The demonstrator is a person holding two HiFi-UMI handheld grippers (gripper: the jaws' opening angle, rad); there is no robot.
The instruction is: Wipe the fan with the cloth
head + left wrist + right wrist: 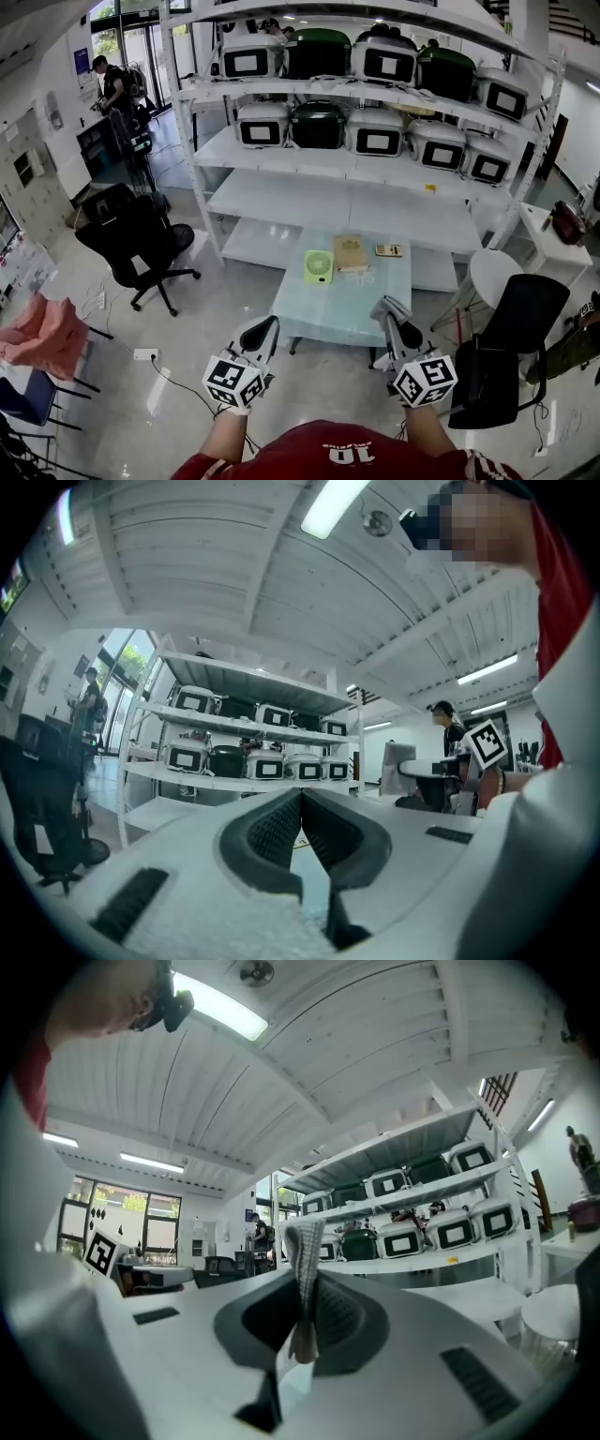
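A small green fan (318,266) stands upright on the pale table (337,314), near its far left corner. Both grippers hover short of the table's near edge, well away from the fan. My right gripper (386,312) is shut on a grey cloth (382,306). In the right gripper view the cloth (305,1274) is a strip pinched between the jaws, sticking up past the tips of the gripper (304,1321). My left gripper (267,330) is shut with nothing in it. Its ribbed pads (281,829) meet at the tip of the gripper (301,803).
A brown box (351,252) and a small keypad device (388,250) lie on the table behind the fan. White shelves (356,155) of rice cookers stand beyond. A black office chair (141,239) is at left; a black chair (511,347) and round white table (492,272) at right.
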